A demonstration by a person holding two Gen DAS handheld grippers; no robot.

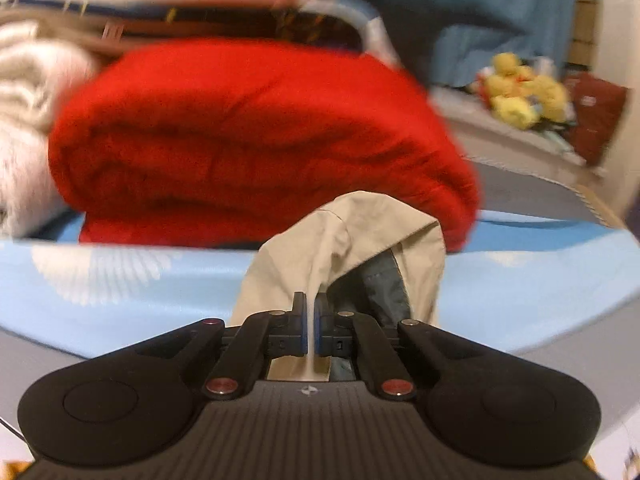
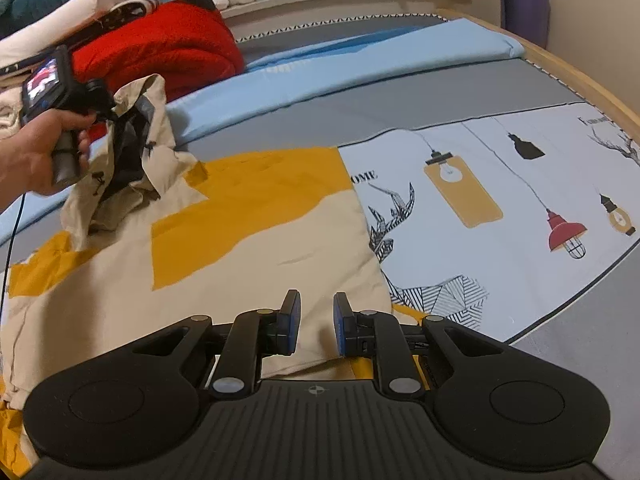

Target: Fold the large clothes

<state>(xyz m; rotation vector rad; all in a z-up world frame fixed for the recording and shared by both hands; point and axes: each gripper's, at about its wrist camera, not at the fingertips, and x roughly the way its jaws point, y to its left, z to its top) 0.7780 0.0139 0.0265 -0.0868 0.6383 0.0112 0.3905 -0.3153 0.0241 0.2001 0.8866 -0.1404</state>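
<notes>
The beige and yellow garment (image 2: pixel 224 240) is spread on the bed (image 2: pixel 400 92) across the lower left and middle of the right wrist view. Its long axis runs from the lifted corner at the left edge of the frame down toward the hem at bottom centre.

In the left wrist view, the left gripper (image 1: pixel 311 320) is seen pressed together on a raised fold of that garment (image 1: pixel 344 232), which stands up from the pads at the centre of the frame, its dark lining showing. In the right wrist view the same corner is seen held up at the upper left by the person's hand (image 2: pixel 36 152), clear of the bed.

The right gripper (image 2: pixel 316 328) is seen at the bottom centre of its own view with the jaws standing a little apart. The beige hem lies between and beneath them. Whether the pads press on the cloth cannot be told, since a visible gap is left on either side.

The coming move is judged to turn on these two ends. The lifted corner lies up and to the left of the right gripper, along the garment's length, and the near hem is closer to the right gripper. A fold would probably be made by carrying the raised corner toward that hem, provided the hem is held fast.
</notes>
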